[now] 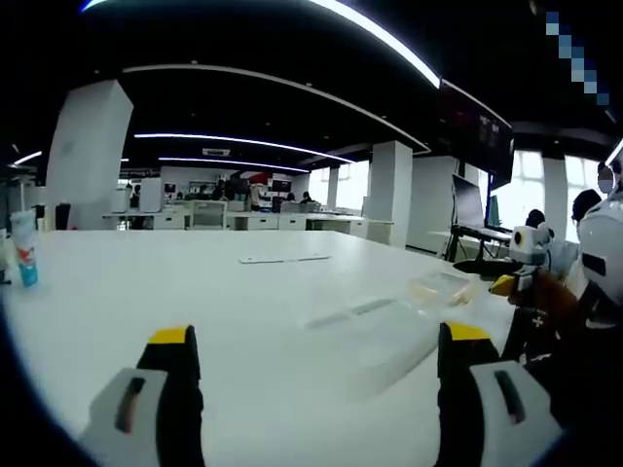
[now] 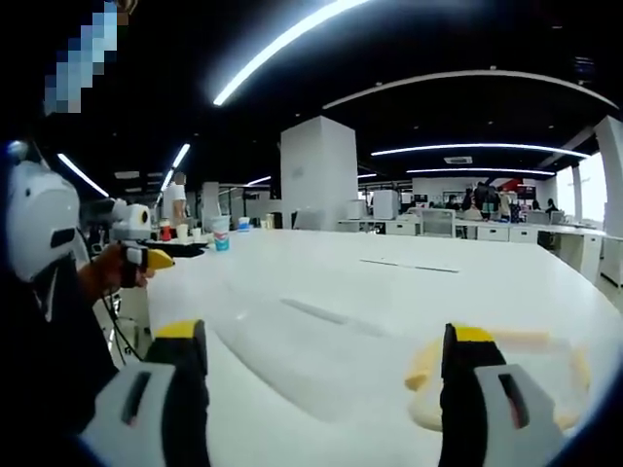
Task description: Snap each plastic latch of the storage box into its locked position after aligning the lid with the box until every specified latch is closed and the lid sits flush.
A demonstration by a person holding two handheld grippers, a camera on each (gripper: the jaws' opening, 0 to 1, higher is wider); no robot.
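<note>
A clear plastic lid (image 1: 375, 336) lies flat on the white table (image 1: 146, 282), just ahead of my left gripper (image 1: 316, 336), whose jaws stand wide apart with nothing between them. Beyond the lid sits the clear storage box (image 1: 443, 287) with yellowish latches. In the right gripper view the box (image 2: 531, 365) lies low at the right, partly behind my right jaw, and the lid (image 2: 302, 336) spreads across the middle. My right gripper (image 2: 326, 336) is open and holds nothing. Each gripper appears in the other's view, held in a hand: the right gripper (image 1: 526, 251) and the left gripper (image 2: 131, 233).
A blue and white tube (image 1: 24, 248) stands at the table's far left. A thin flat strip (image 1: 285, 259) lies further back. Cups and a small container (image 2: 219, 238) stand at a far corner. A monitor on a stand (image 1: 472, 206) and white pillars (image 2: 319, 175) rise beyond the table.
</note>
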